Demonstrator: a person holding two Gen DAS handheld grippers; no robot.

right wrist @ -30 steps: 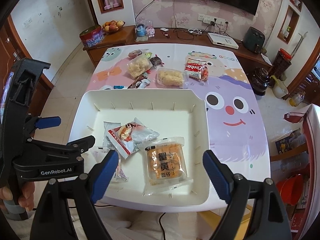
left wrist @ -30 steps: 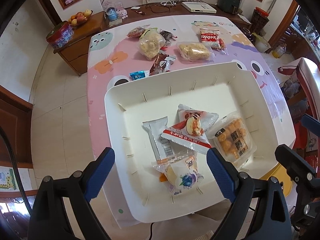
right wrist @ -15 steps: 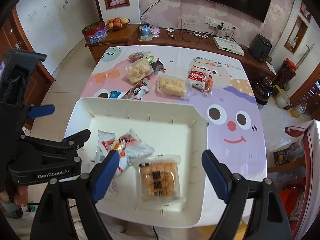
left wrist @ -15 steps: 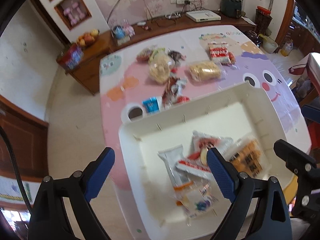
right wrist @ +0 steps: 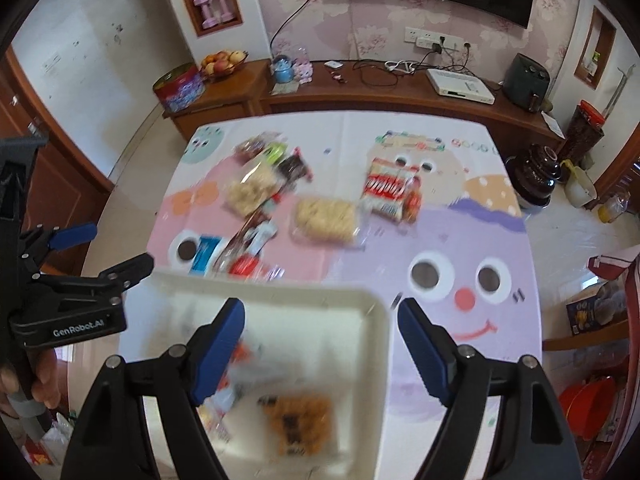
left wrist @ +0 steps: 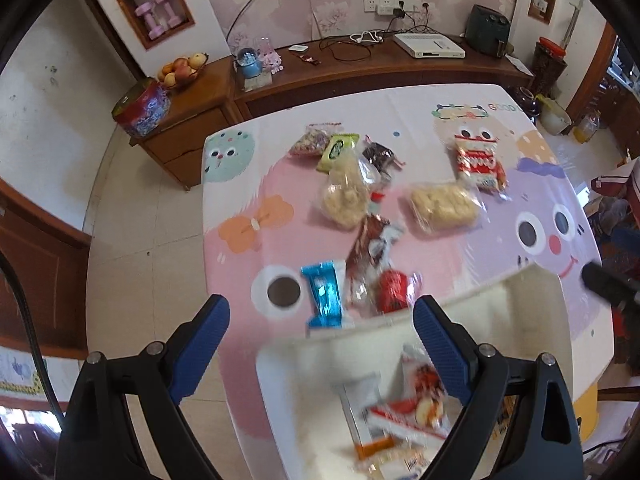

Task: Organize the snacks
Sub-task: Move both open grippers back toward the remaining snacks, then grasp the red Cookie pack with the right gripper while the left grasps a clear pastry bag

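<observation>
Between picks — both tools empty, none of the loose snacks in hand. Left tool (left wrist: 320,322) with jaws spread wide, low centre of its frame, over the near rim of the white tray (left wrist: 532,280). Right tool (right wrist: 322,322) likewise wide apart, low centre of its own frame, above the tray's far right corner (right wrist: 372,300).

Tray at the bottom of both views, already carrying several packets: an orange biscuit pack (right wrist: 298,426) and a red-and-white packet (left wrist: 420,396) among them, blurred.

Still out on the tabletop (left wrist: 248,184), mid-frame in the left view: a blue packet (left wrist: 326,294) and a red packet (left wrist: 394,290) just beyond the tray rim, a brown wrapper (left wrist: 370,246) touching them, then two clear bags of pale puffs (left wrist: 346,196) and (left wrist: 442,204), a red-striped cookie pack (left wrist: 478,162), and small packets near the upper centre.

Judged step: reach for the next snack. Nearest candidates — blue packet or red packet, right between the left tool's jaws in the frame. Next move likely calls for lowering over one packet only, closing on its flat body clear of the overlapping brown wrapper, then lifting over the rim into the tray.
</observation>
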